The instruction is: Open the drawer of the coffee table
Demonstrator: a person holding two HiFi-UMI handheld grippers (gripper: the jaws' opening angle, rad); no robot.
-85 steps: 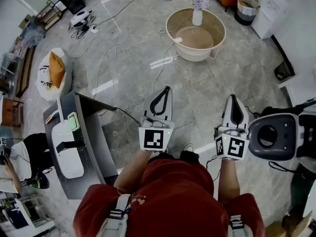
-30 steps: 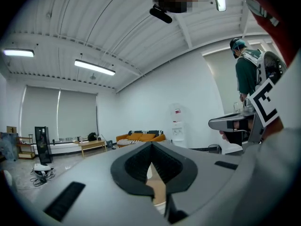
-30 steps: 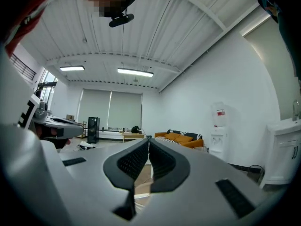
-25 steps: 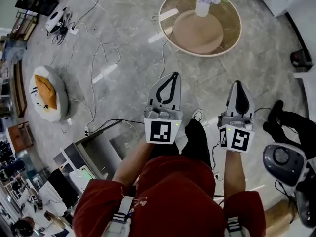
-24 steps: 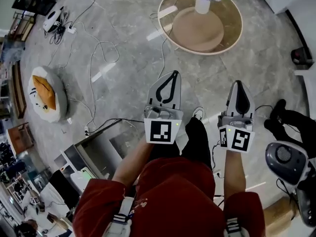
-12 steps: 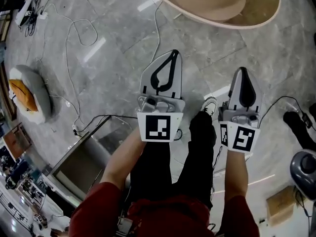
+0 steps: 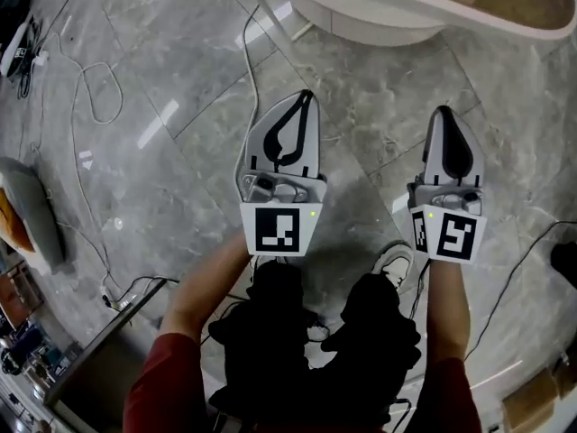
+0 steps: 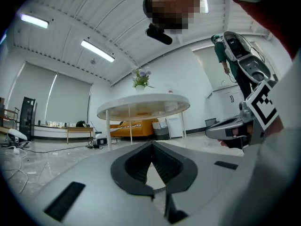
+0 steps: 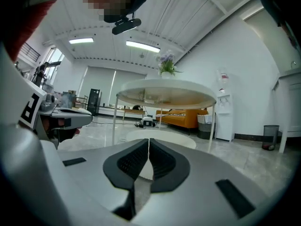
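While both pairs of fingers were pressed together on nothing, the left gripper point(image 7: 305, 99) and right gripper point(image 7: 444, 115) were held level toward the coffee table point(image 7: 361, 21), which lay ahead on the far side, well apart from both. No drawer could be made out on it.

Both grippers pointed forward over the grey marble floor point(image 7: 162, 188), side by side and apart. The left gripper point(image 7: 305, 97) had its fingers point(image 7: 269, 132) together at the tips, and so did the right gripper point(image 7: 442, 113). Just beyond both sets of fingertips stood the round coffee table point(image 7: 379, 21), only its pale rim and base in frame. A white cable point(image 7: 244, 61) ran left of the left fingers. Behind the right fingers showed a white shoe point(image 7: 394, 264).
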